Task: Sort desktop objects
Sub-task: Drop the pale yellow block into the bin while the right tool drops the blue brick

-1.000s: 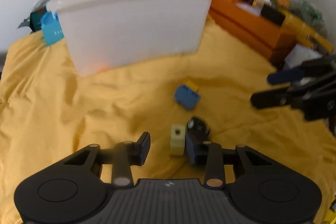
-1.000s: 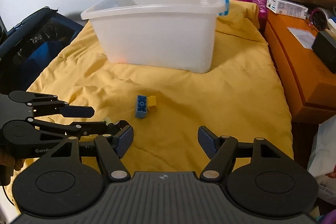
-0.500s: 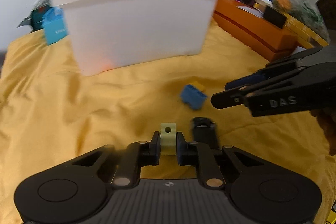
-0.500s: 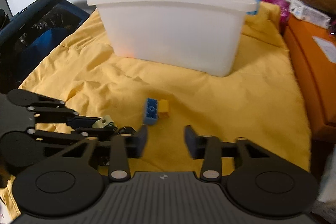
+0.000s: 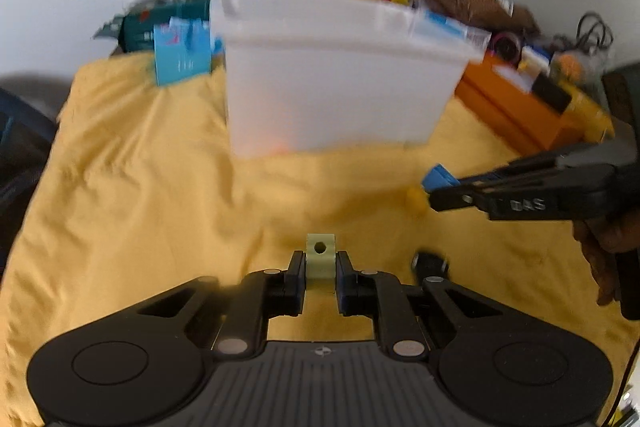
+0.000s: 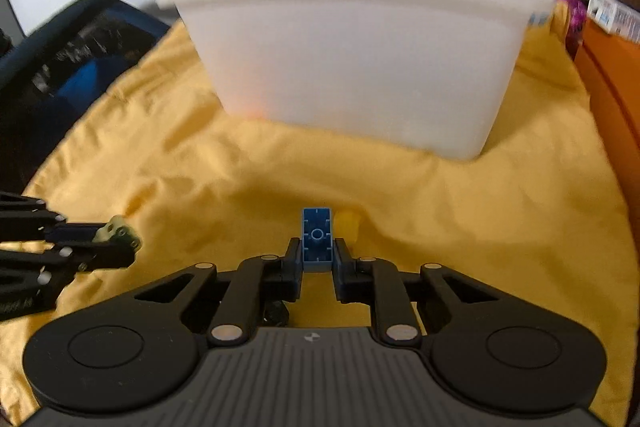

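Both grippers, left [image 5: 319, 269] and right [image 6: 317, 257], seemingly clamped, angled downward.

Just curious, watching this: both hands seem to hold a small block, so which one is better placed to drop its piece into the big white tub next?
Probably the left. Its tool grips the pale green block, and the white plastic tub stands straight ahead. The right tool clamps the blue brick.

My right gripper [image 6: 317, 259] has just closed its jaws on a blue brick [image 6: 317, 241]; the white bin [image 6: 360, 59] stands far ahead on yellow cloth [image 6: 160, 167].
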`<state>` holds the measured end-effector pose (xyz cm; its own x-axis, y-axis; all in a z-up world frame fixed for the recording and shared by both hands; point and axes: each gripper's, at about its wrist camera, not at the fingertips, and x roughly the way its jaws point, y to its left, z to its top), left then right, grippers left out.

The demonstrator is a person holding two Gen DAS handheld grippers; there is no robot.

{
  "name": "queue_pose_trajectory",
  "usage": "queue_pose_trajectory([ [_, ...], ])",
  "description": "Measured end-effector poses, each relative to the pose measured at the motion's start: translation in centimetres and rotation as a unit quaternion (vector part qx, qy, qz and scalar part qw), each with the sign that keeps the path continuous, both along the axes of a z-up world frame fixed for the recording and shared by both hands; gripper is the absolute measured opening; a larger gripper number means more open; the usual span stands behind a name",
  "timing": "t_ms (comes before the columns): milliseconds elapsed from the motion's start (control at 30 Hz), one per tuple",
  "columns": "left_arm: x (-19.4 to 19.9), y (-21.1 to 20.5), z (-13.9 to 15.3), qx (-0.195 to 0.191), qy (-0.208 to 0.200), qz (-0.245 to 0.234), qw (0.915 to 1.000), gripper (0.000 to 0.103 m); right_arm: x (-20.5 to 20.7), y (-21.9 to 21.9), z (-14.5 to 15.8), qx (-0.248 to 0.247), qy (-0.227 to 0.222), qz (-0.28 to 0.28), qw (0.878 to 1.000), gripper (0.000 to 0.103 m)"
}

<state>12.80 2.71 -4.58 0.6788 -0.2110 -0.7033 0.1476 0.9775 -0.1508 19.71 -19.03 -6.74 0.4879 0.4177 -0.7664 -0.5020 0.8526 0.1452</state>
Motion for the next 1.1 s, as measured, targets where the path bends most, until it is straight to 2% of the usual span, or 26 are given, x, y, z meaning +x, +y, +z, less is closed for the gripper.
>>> queue_pose_trajectory([
  [133,1.4,0.4,3.2,-0.004,-0.029,0.005,0.9996,0.017,-0.3,-1.8,4.2,0.036,-0.032,-0.008,0.999,0.017],
  [300,5.2,1.5,8.1,-0.026,-0.053,0.022,0.998,0.017,1.8,-2.9,10.5,0.073,-0.079,-0.019,0.994,0.017],
  [467,9.7,1.8,12.2,0.0,-0.08,0.02,0.9966,0.017,6.1,-2.8,14.0,0.081,-0.09,-0.033,0.992,0.017],
  [667,14.4,2.2,14.5,0.007,-0.065,0.023,0.9976,0.018,10.9,-3.0,15.5,0.072,-0.07,-0.054,0.994,0.017],
  [900,17.8,1.7,14.5,0.016,-0.034,0.011,0.9993,0.018,14.1,-2.2,15.1,0.054,-0.025,-0.064,0.996,0.017],
  [967,18.4,1.4,14.4,0.024,-0.026,0.01,0.9993,0.022,14.9,-1.8,14.7,0.042,-0.014,-0.066,0.997,0.018],
  [1000,18.4,1.3,14.5,0.026,-0.027,0.013,0.9992,0.031,15.2,-1.6,14.4,0.032,-0.01,-0.067,0.997,0.021],
  [1033,18.3,1.2,14.5,0.025,-0.031,0.017,0.9991,0.044,15.5,-1.4,14.1,0.021,-0.006,-0.069,0.997,0.039],
  [1067,18.0,1.2,14.5,0.021,-0.038,0.018,0.9989,0.049,15.8,-1.2,13.8,0.013,-0.003,-0.073,0.997,0.053],
  [1100,17.6,1.1,14.4,0.019,-0.044,0.016,0.9987,0.051,15.5,-1.2,13.8,0.012,-0.01,-0.077,0.997,0.071],
])
